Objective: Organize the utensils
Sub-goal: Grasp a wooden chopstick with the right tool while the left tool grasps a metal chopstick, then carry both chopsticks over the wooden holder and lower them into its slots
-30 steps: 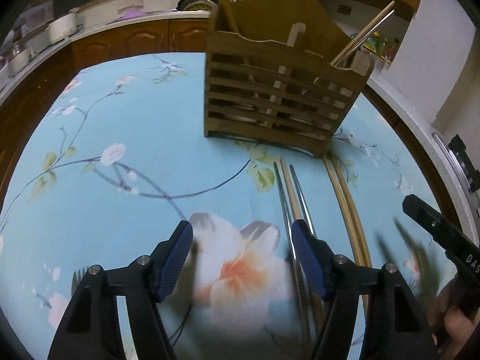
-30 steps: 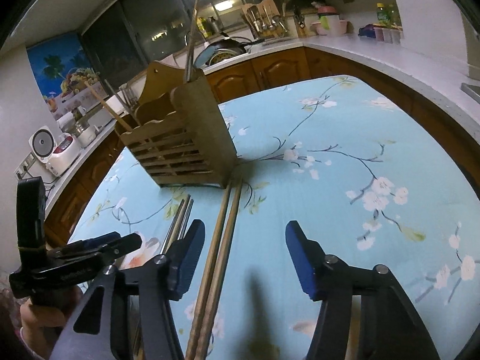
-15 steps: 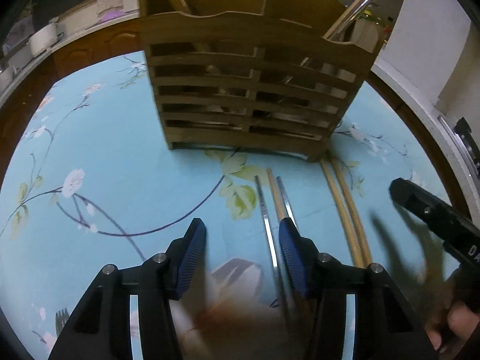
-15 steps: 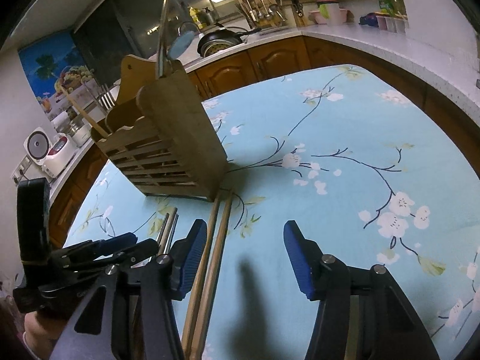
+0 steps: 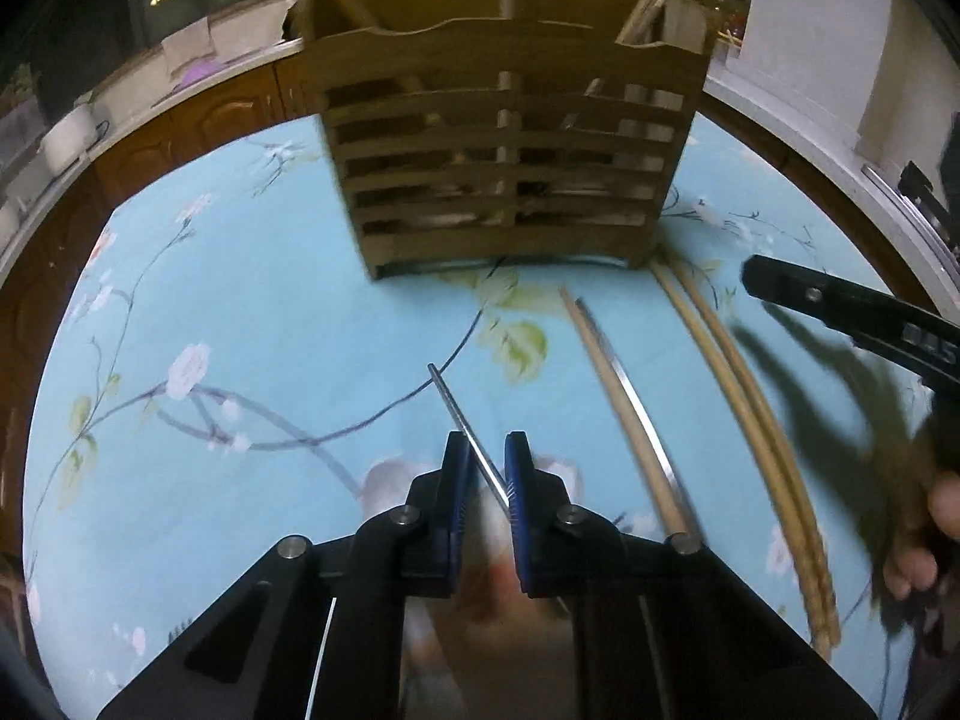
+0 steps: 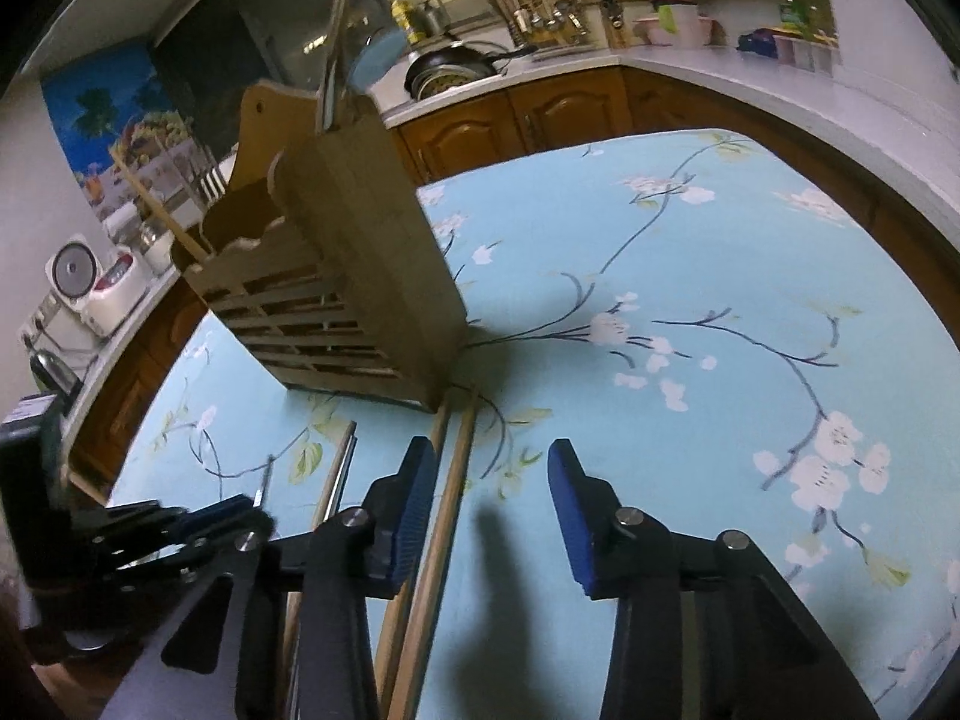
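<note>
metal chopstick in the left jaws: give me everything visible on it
The metal chopstick is a thin, straight, shiny silver rod. The left gripper is shut on it between its blue pads. Its free tip points forward-left, toward the wooden utensil holder, above the floral blue tablecloth. Its rear end is hidden, slightly blurred.

One slatted wooden utensil holder (image 5: 510, 180) stands here. Three pale wooden chopsticks (image 5: 738, 396) and two thin metal chopsticks (image 5: 462, 420) lie loose.
</note>
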Motion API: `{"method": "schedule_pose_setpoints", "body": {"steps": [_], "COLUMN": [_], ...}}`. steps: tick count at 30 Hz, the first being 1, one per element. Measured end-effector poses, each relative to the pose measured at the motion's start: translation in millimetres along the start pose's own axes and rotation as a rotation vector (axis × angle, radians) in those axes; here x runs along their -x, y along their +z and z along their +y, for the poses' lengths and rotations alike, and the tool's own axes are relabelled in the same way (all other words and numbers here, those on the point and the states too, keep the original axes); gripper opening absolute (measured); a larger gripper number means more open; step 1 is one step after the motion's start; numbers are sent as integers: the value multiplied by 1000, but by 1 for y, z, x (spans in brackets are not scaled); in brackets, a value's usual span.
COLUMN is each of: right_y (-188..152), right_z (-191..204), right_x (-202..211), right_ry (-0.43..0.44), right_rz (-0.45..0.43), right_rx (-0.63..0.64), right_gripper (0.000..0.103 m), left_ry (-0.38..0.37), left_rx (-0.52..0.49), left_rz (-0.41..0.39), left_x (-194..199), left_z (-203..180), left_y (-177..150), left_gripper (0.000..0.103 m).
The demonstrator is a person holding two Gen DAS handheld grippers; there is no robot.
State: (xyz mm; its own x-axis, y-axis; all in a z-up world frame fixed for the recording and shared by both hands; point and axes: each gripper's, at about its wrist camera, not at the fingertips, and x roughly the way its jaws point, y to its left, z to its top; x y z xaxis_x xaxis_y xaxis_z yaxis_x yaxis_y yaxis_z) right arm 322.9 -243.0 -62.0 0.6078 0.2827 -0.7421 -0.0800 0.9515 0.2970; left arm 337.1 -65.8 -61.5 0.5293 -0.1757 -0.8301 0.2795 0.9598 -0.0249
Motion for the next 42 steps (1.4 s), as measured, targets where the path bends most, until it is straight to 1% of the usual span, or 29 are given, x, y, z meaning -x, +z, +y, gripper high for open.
{"method": "schedule_pose_setpoints", "body": {"steps": [4, 6, 10, 13, 14, 16, 18, 19, 22, 24, 26, 28, 30, 36, 42], "right_y": [2, 4, 10, 10, 10, 9, 7, 6, 3, 2, 2, 3, 4, 8, 8], "right_z": [11, 16, 26, 34, 35, 34, 32, 30, 27, 27, 27, 30, 32, 41, 48], "right_x": [-19, -27, -38, -42, -42, -41, -36, -31, -8, 10, 32, 48, 69, 116, 144], "right_ry": [-26, -47, -100, -150, -151, -141, -111, -92, -45, -16, 16, 32, 46, 87, 105], "right_rz": [50, 69, 85, 92, 94, 97, 101, 99, 65, 32, -2, -32, -71, -159, -220], "right_rx": [46, 74, 141, 201, 211, 209, 180, 158, 114, 92, 71, 61, 57, 44, 53], "right_gripper": [32, 30, 27, 16, 9, 7, 6, 5, 5, 5, 5, 5, 5, 5, 5], "left_ry": [-24, -26, 5, 32, 33, 25, -5, -17, -45, -79, -94, -118, -128, -154, -174], "left_rx": [76, 97, 90, 56, 49, 53, 73, 82, 107, 133, 145, 155, 156, 174, 183], "left_rz": [14, 21, 13, -10, -14, -17, -11, -10, -33, -63, -88, -125, -157, -247, -313], "left_x": [2, -3, -10, -12, -12, -14, -12, -11, 12, 30, 45, 65, 83, 139, 181], "left_z": [14, 15, 5, -3, -5, -6, -2, 0, 16, 23, 28, 32, 36, 47, 53], "left_y": [-1, 3, 11, 11, 10, 10, 7, 6, -2, -4, -5, -7, -10, -23, -38], "left_gripper": [12, 12, 13, 9, 8, 6, 4, 3, 3, 3, 3, 3, 3, 3, 3]}}
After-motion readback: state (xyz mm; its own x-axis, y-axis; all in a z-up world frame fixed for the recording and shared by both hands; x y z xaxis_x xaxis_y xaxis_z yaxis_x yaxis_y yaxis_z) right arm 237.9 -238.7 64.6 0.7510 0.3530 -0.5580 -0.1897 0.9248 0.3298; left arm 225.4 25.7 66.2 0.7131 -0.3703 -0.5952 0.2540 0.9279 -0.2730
